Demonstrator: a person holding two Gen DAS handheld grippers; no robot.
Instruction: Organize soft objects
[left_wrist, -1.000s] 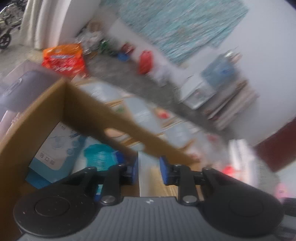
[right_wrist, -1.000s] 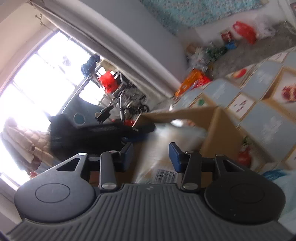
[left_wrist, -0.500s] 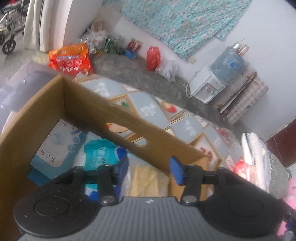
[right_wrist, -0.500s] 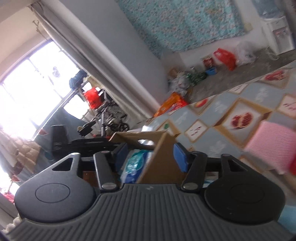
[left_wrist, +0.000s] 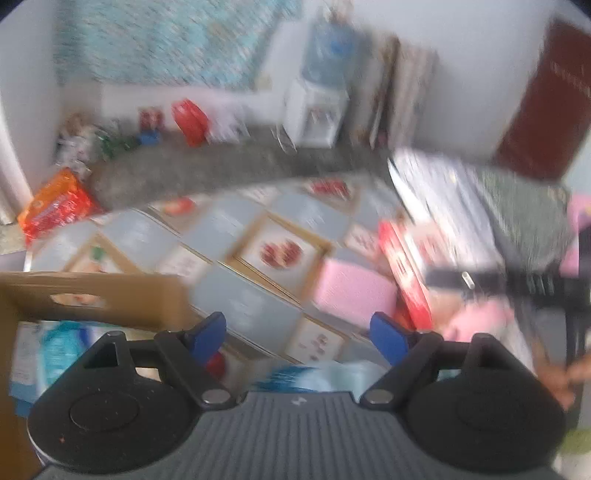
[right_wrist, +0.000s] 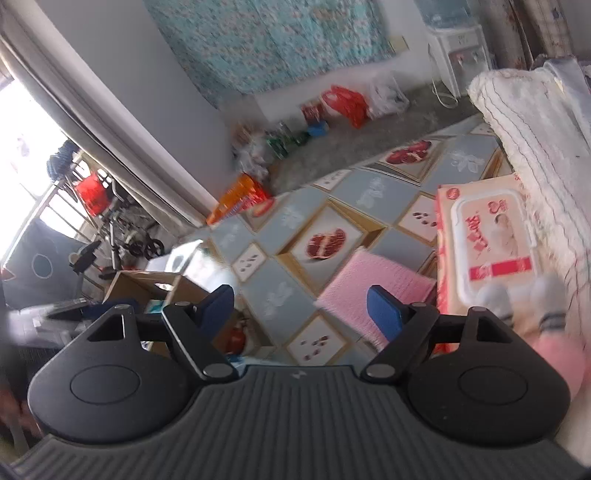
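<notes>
My left gripper (left_wrist: 297, 338) is open and empty above the patterned floor mat, right of the cardboard box (left_wrist: 92, 295), which holds blue and teal soft packs (left_wrist: 59, 349). A pink folded cloth (left_wrist: 354, 291) lies ahead on the mat beside a red wipes pack (left_wrist: 406, 273). My right gripper (right_wrist: 301, 308) is open and empty, with the pink cloth (right_wrist: 373, 284) just beyond its right finger. The wipes pack (right_wrist: 487, 236) lies to the right, the box (right_wrist: 147, 288) to the left. The left wrist view is blurred.
A white quilted blanket (right_wrist: 535, 129) rises at the right. An orange bag (right_wrist: 243, 195) and red bag (right_wrist: 343, 103) lie on the grey carpet by the wall. A water dispenser (right_wrist: 458, 55) stands at the back. A wheelchair (right_wrist: 125, 236) stands by the window.
Both grippers have swung away from the box toward the right and opened wider. The pink cloth and wipes pack have come into view ahead of them.
</notes>
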